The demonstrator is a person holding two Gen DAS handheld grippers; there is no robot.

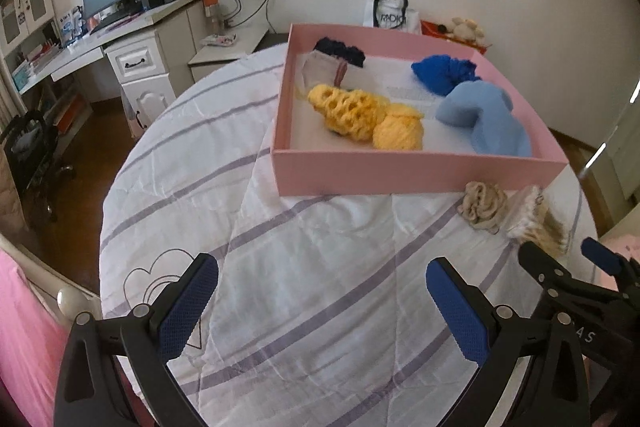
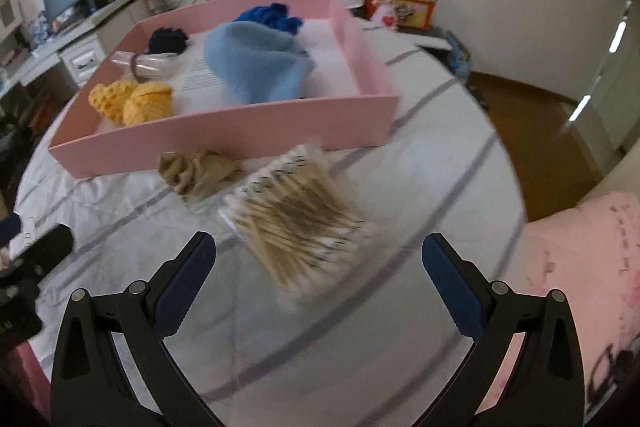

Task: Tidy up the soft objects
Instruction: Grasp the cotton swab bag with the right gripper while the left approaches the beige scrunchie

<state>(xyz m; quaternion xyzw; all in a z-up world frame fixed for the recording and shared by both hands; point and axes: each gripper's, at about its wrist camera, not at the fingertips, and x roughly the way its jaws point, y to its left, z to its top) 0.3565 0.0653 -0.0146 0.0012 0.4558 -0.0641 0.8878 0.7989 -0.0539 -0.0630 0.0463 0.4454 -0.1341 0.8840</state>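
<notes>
**Both grippers hanging open over the bedspread**

Here the right gripper (image 2: 319, 261) is gaping wide with nothing between its fingers, hovering just short of a clear bag of cotton swabs (image 2: 298, 223) lying at the centre of its view. Touching that bag's upper left corner, a beige scrunchie (image 2: 196, 171) is resting against the near wall of the pink tray (image 2: 240, 135). Inside the tray are lying a light blue cloth (image 2: 256, 63), yellow crocheted pieces (image 2: 132, 101) and a dark blue scrunchie (image 2: 272, 15). The left gripper (image 1: 322, 291) is likewise spread wide and empty over the striped bedspread (image 1: 300, 247).
</notes>
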